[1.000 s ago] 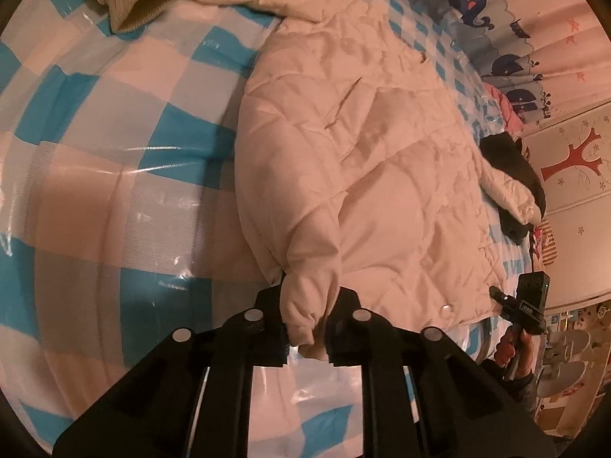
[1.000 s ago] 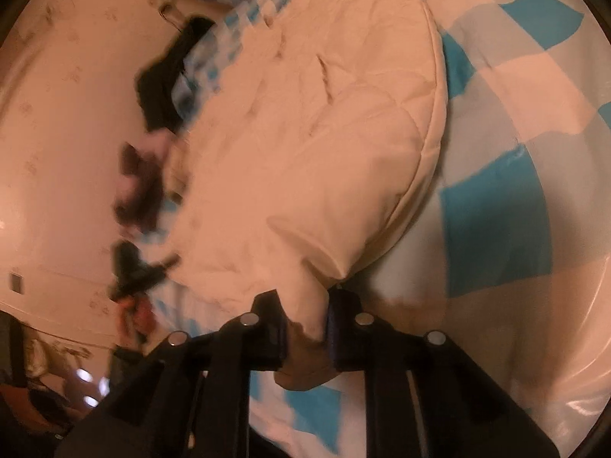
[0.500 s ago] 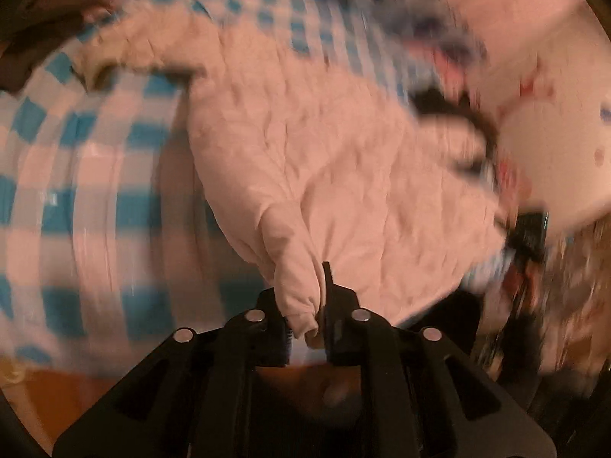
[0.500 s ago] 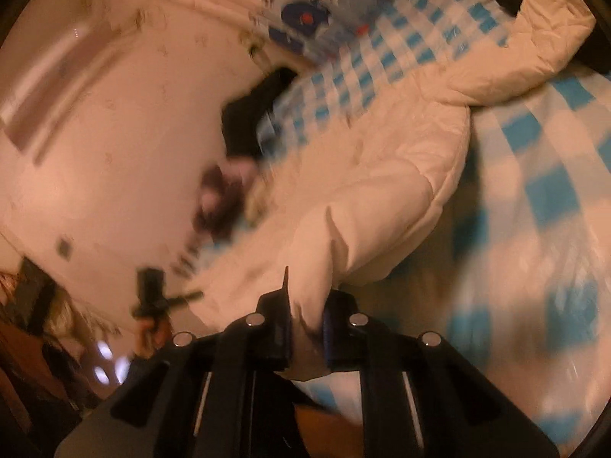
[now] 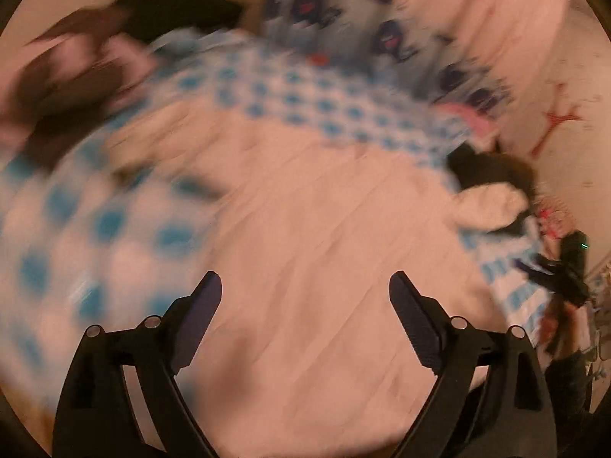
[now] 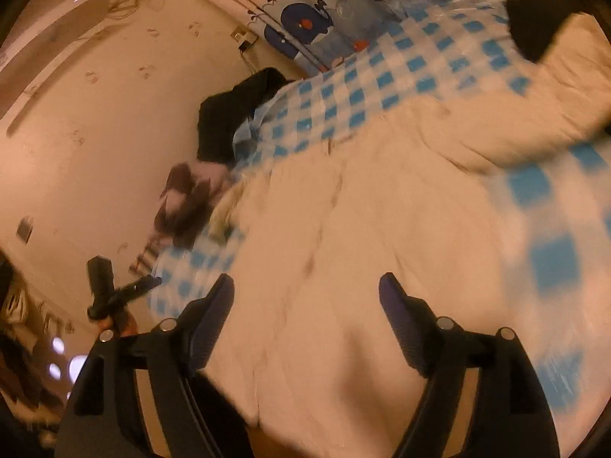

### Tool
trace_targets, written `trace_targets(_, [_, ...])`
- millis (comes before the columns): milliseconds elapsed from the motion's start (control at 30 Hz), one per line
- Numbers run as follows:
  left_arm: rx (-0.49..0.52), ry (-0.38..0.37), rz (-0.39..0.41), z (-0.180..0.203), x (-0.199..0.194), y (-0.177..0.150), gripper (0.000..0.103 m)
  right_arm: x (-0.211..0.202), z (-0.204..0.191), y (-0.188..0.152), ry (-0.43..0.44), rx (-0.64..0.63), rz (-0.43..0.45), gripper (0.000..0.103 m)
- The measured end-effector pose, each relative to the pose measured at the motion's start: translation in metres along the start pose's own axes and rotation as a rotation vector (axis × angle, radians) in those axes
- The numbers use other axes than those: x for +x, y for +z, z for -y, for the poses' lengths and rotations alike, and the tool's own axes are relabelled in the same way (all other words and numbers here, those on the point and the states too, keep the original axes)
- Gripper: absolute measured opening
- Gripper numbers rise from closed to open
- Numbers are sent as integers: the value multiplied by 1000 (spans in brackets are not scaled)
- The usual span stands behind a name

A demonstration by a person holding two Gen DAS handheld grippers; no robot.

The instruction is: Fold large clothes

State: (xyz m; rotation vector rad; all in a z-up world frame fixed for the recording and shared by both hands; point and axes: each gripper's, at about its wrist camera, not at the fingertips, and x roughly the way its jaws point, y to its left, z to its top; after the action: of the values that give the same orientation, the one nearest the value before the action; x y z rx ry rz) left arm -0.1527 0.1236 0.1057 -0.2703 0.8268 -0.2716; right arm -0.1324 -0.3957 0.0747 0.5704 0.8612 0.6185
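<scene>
Lying flat on the checked bed cover, the cream padded jacket is free; left gripper and right gripper have just opened, nothing between their fingers.

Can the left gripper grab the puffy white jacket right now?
Probably yes. The left gripper has just been opening and its jaws stand wide apart with nothing between them. The white jacket lies spread on the checked cover straight ahead of it, and nothing sits in between. It would need to come down first.
</scene>
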Motion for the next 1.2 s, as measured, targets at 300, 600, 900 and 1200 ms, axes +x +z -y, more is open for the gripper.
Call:
trace_targets(300, [-80,172,-170,-57,187,-10,84,107,94,7,-329,122,-63,79])
trace_targets(600, [56,215,250,0,240,127,90,218,80,196,-391,-122,100,90])
trace_targets(900, [-63,328,136,-81,303,156,83,239,160,207,-477,-64,184,74])
trace_targets(1200, [-13,294,130,-40,263,149,85,143,138,196,-501,-162,155,86])
